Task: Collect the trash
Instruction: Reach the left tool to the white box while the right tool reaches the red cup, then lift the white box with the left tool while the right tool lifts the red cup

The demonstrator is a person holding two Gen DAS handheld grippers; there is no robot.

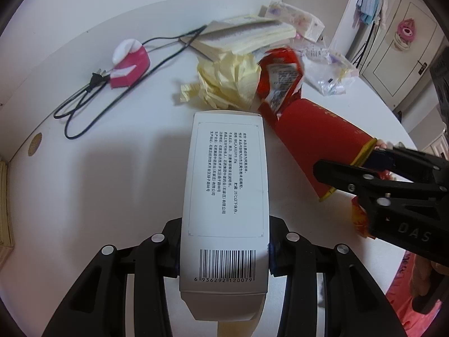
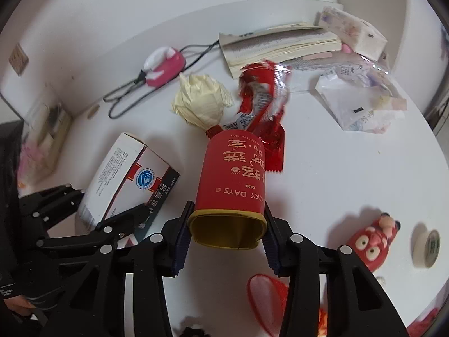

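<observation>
Both grippers have something in them. The left gripper (image 1: 224, 255) has its jaws pressed against the two long sides of a white medicine box (image 1: 226, 196), barcode end nearest the fingers, box held above the white table (image 1: 98, 168). The right gripper (image 2: 226, 238) is clamped on a red paper cup (image 2: 231, 179) near its yellow-lined open rim, squashing the mouth a bit out of round. The cup's far end is pushed up against a crinkled red snack wrapper (image 2: 263, 104), with a crumpled pale-yellow paper wad (image 2: 200, 106) just beside that. Further back there's a book (image 2: 280, 47), a pink gadget (image 2: 165, 67) with a black cord (image 1: 84, 106), and some clear plastic packaging (image 2: 362, 98).
</observation>
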